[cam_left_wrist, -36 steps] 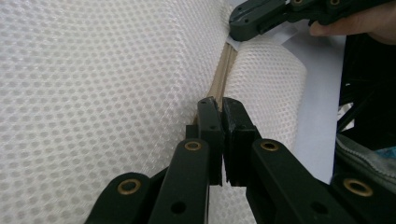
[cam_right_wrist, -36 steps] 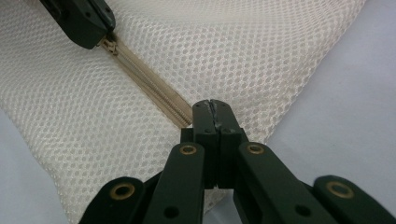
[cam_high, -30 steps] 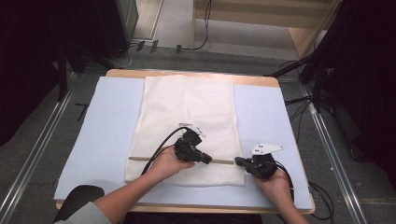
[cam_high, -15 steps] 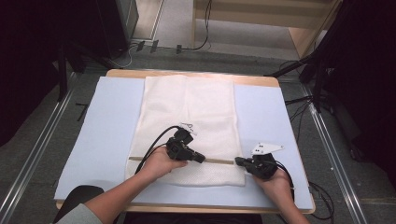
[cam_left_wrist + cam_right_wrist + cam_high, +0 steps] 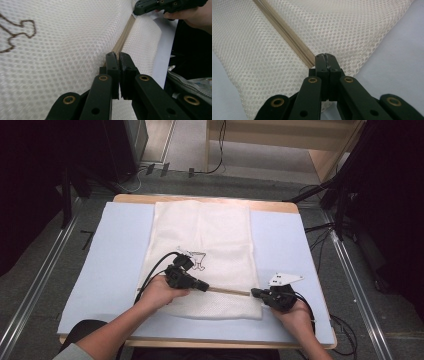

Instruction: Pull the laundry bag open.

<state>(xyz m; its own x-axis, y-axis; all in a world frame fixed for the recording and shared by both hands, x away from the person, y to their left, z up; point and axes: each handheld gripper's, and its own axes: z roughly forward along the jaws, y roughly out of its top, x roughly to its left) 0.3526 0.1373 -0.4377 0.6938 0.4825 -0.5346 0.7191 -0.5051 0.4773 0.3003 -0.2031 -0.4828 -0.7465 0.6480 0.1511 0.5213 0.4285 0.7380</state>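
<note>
Zipper [image 5: 227, 291] runs across the near end of the white mesh bag [image 5: 210, 235] on the counter [image 5: 115, 250]. Left hand-held gripper [image 5: 204, 285], clamped on its pull, has slid leftward along it; right hand-held gripper [image 5: 256, 293] stays pinching the bag's end, so the opening widens.

The near end of the zipper [image 5: 287, 35] runs under the tips of the right hand-held gripper [image 5: 327, 57] in its own view, so what the shut jaws pinch cannot be told. In the left gripper view, the left hand-held gripper [image 5: 117, 56] covers the zipper's slider. The mesh bag [image 5: 205, 245] is cut off at that frame's left edge, brown print included. At the lower edge of the high view, both forearms are cropped.
</note>
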